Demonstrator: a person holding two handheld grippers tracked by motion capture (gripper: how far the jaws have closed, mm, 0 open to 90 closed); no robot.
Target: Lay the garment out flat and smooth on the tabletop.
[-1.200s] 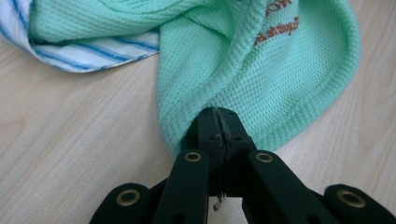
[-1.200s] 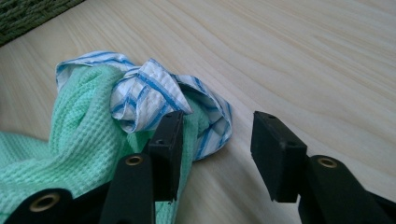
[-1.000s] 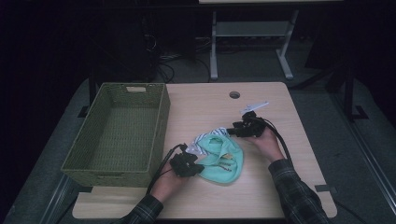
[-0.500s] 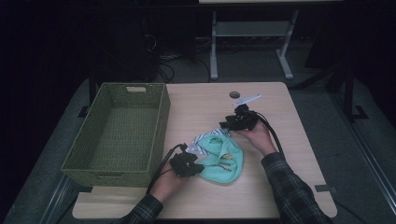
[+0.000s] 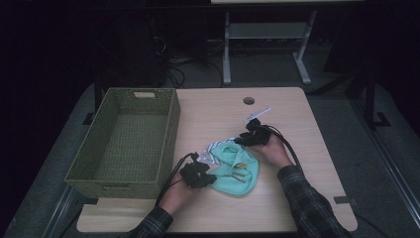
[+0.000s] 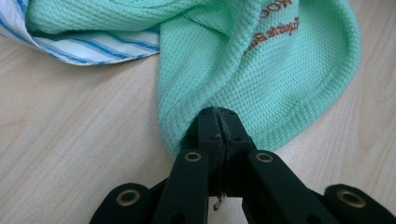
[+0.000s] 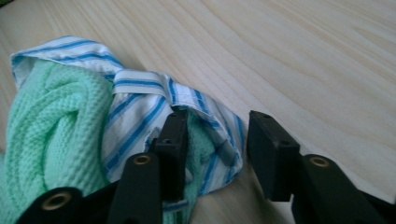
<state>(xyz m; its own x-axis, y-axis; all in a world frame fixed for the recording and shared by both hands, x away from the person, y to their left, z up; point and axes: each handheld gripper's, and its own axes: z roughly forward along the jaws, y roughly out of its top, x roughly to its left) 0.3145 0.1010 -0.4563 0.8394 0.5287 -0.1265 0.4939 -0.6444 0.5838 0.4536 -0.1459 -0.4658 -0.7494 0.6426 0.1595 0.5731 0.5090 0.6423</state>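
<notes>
The left tool (image 6: 218,122) is clamping its jaws together on the near hem of the mint-green waffle-knit garment (image 6: 261,70), while the right tool (image 7: 217,140) is standing with its jaws apart, straddling the blue-and-white striped edge (image 7: 140,112) at the far side of the bundle without yet pinching it. In the high view the left tool (image 5: 210,177) is sitting at the garment's (image 5: 237,168) near-left edge and the right tool (image 5: 243,140) at its far end, the cloth lying crumpled near the middle of the desk (image 5: 297,198). The step in hand looks like taking a second grip so the garment can be handled with both tools. The next move is calling for the right tool to close on the striped edge, catching the fabric well between the jaws rather than only the outermost fold, before any lifting. The green woven basket (image 5: 124,139) is standing empty at the left of the desk, just beside the left tool; its tall wall is the one thing the cloth would have to clear if it is headed there. A round cable hole (image 5: 248,100) is lying farther back, out of the way.
</notes>
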